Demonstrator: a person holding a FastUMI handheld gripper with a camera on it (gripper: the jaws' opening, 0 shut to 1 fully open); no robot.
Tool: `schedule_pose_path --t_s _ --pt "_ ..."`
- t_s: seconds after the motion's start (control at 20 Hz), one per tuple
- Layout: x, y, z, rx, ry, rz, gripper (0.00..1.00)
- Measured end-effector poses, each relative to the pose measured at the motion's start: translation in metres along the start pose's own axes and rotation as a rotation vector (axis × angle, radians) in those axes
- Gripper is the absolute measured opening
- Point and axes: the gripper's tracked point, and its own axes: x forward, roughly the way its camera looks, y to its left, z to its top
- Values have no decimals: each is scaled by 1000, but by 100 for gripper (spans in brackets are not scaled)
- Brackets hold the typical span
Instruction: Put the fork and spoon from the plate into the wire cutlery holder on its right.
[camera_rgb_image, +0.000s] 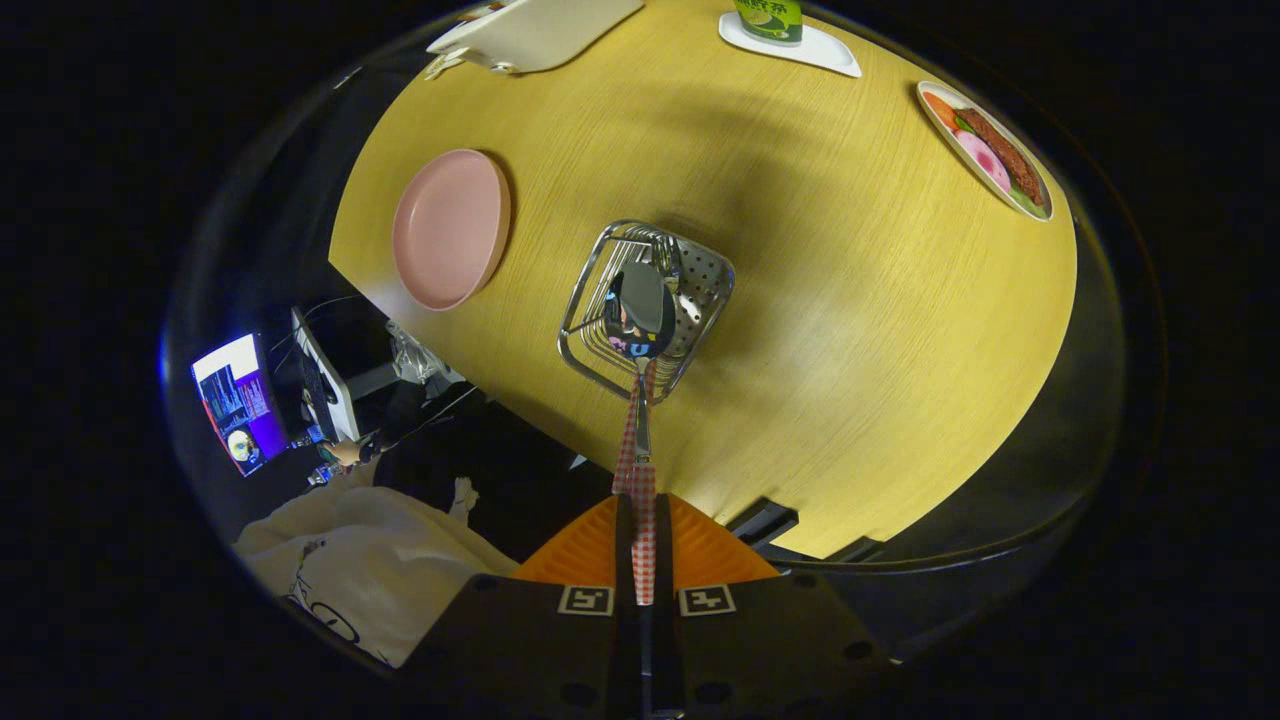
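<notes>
Checked-pattern handle of the spoon is clamped between both fingers of the gripper — bowl held just ahead, over the wire cutlery holder. Pink plate is seen beyond, left of holder, on the wooden table.

Spoon over holder, plate left.
</notes>
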Motion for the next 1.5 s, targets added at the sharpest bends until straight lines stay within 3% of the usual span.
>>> schedule_pose_path --t_s 0.25,0.5,0.55,0.6,0.65,0.7,0.75,0.8,0.9,1.2,1.5 --pt "3 0 13 64 51 20 10" --pt "-1 4 24 119 34 53 18" --pt "-3 5 24 115 21 55 26" --pt "-6 7 26 111 3 58 49" --pt "-8 9 27 110 -20 62 49" --pt "-11 11 30 110 -55 67 56" --pt "-15 14 32 109 -93 70 68" --pt "-21 17 34 108 -133 79 90" --pt "-34 23 36 115 -216 94 99" --pt "-75 34 29 114 -458 84 100" --pt "-136 46 31 163 -809 43 100"
